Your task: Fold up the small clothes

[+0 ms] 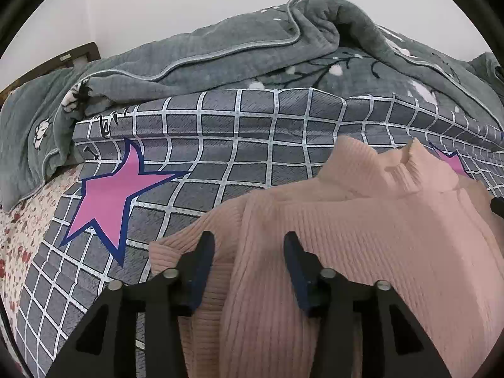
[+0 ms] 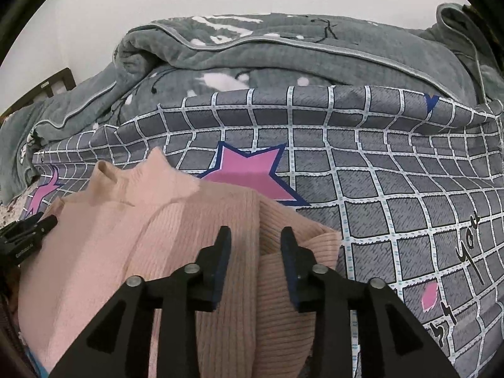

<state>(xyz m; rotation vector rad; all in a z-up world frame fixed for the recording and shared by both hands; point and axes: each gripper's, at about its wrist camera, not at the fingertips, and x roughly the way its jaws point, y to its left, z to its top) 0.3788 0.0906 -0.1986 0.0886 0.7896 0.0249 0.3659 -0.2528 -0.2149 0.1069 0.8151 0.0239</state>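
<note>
Two wrist views, both looking down at a bed w/ a pink ribbed sweater [image 1: 362, 239] spread on a grey checked cover [image 1: 220, 132].

Left wrist view: far left shows a floral sheet [image 1: 22, 236] at the bed's left edge and a dark wood headboard piece [image 1: 78, 53] at the far left corner, then a whole pink star [image 1: 110, 195] printed on the cover. Sweater's left sleeve area is folded in over the body; its collar [image 1: 409, 160] points to the far side, toward a rumpled grey-green blanket [image 1: 236, 53]. Left tool [image 1: 249, 245] hangs over the sweater's left part, fingers apart, nothing pinched between them, pads not pressing the knit. A bit of the right tool shows at the frame's right edge.

Right wrist view: left tool [image 2: 28, 230] peeks in at the left edge, over the sweater [image 2: 104, 245]. Collar [image 2: 126, 179] again toward the blanket [image 2: 283, 56]. Right tool [image 2: 255, 242] sits over the sweater's right side, where a sleeve layer is folded across; fingers apart, no fabric gripped. Only this view shows the cover's right part [image 2: 393, 173], w/ another star [image 2: 252, 173] half hidden by the sweater, black script lettering [image 2: 469, 239] and a small pink patch [image 2: 430, 296] near the bed's right edge.
</note>
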